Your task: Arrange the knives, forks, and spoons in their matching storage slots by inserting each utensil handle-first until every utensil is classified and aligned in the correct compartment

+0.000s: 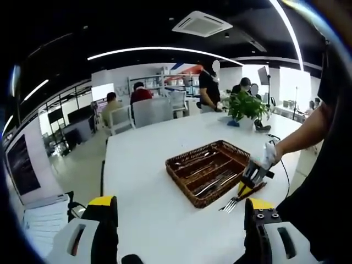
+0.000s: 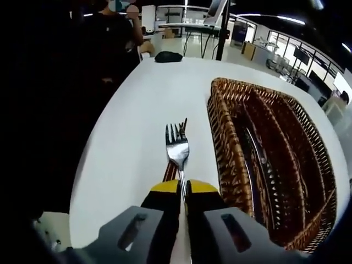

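Note:
A brown wicker tray [image 1: 181, 168] with long compartments sits on the white table [image 1: 143, 181]; several metal utensils [image 1: 212, 184] lie in its slots. My left gripper [image 1: 181, 214] is open and holds nothing, well back from the tray. My right gripper [image 2: 182, 190] is shut on a fork [image 2: 177, 147], tines pointing away, just left of the tray's rim [image 2: 223, 148]. Another fork's tines [image 2: 183, 124] peek out behind it on the table. In the left gripper view, a gloved hand holds the right gripper [image 1: 250, 184] over forks [image 1: 231, 204] beside the tray's near corner.
A potted plant [image 1: 245, 105] stands at the table's far end, and a cable [image 1: 283, 165] runs along the right side. A black object [image 2: 168, 56] lies at the far edge. People and chairs [image 1: 148, 110] are behind the table. A person's dark clothing [image 2: 49, 110] borders the table.

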Demonstrator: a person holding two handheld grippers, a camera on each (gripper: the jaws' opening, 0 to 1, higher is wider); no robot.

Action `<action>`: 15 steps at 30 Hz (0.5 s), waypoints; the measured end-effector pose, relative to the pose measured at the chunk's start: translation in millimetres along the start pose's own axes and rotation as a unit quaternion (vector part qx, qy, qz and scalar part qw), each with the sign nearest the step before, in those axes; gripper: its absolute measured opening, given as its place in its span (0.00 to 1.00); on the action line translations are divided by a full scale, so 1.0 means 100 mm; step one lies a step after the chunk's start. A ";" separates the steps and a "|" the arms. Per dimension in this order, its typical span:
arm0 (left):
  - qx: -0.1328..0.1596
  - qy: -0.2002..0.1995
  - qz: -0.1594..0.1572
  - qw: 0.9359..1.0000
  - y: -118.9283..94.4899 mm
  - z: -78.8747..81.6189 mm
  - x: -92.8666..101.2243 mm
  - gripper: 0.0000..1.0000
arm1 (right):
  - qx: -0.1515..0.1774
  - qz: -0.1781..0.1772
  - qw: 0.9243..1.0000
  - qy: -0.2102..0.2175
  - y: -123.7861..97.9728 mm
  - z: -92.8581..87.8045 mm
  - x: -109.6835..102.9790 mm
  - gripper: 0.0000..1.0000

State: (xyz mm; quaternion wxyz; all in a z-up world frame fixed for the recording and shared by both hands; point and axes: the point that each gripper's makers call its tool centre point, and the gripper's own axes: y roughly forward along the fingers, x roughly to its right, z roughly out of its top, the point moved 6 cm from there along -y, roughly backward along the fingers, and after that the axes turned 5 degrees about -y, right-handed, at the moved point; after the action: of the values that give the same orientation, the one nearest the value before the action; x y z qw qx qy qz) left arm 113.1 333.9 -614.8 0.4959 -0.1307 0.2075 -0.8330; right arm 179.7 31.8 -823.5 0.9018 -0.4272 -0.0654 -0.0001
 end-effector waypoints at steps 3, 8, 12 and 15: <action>0.000 -0.002 0.001 1.000 0.00 -0.02 -0.01 1.00 | -0.002 0.004 1.000 -0.002 0.01 -0.01 0.00 0.00; -0.001 -0.004 0.001 1.000 0.00 -0.02 0.00 1.00 | -0.007 0.003 1.000 -0.012 0.00 0.00 0.03 0.00; 0.000 -0.003 0.000 1.000 0.03 0.00 0.00 1.00 | 0.002 -0.001 1.000 -0.005 -0.06 0.06 0.06 0.00; 0.002 -0.002 -0.002 1.000 0.05 0.02 0.02 1.00 | -0.019 -0.005 1.000 -0.010 -0.09 0.03 0.08 0.00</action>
State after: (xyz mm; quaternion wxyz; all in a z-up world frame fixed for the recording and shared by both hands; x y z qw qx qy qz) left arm 116.8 330.2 -615.7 0.4950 -0.1319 0.2045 -0.8341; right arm 187.2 29.0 -814.2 0.8928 -0.4439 -0.0767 -0.0014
